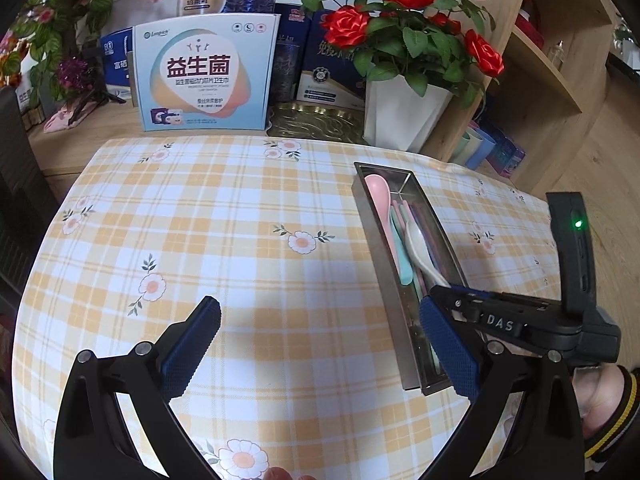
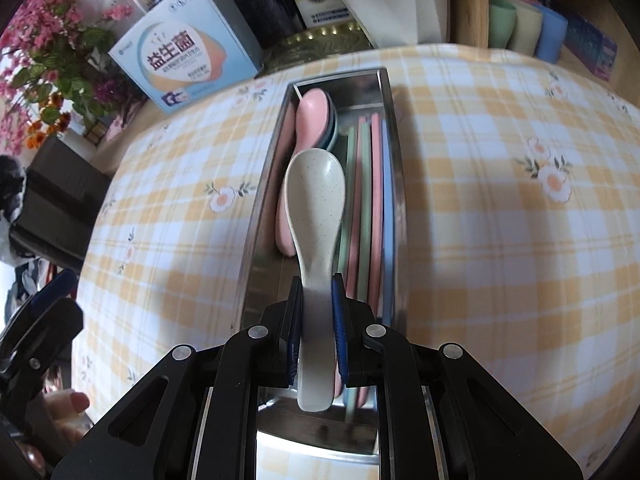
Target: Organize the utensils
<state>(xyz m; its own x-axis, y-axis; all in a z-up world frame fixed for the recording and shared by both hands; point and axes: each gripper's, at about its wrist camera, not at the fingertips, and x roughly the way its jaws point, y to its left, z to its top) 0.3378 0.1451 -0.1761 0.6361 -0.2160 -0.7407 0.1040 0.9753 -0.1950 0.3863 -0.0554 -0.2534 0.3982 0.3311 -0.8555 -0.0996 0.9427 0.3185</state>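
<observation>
A long steel utensil box (image 1: 384, 264) (image 2: 256, 216) lies on the checked tablecloth. It holds a pink spoon (image 2: 310, 120) (image 1: 378, 192), a blue spoon under it and several pastel chopsticks (image 2: 366, 200). My right gripper (image 2: 317, 292) is shut on the handle of a white speckled spoon (image 2: 316, 196) (image 1: 420, 246), held over the box with its bowl pointing away. My left gripper (image 1: 320, 344) is open and empty above the cloth, just left of the box. The right gripper (image 1: 500, 320) shows in the left wrist view, over the box's near end.
The yellow checked tablecloth (image 1: 240, 240) covers the table. At the back stand a light blue product box (image 1: 204, 72), dark boxes, a white vase of red roses (image 1: 400, 116) and a gold tray (image 1: 316, 120). Pastel cups (image 2: 524, 28) and a wooden shelf (image 1: 540, 80) are at the right.
</observation>
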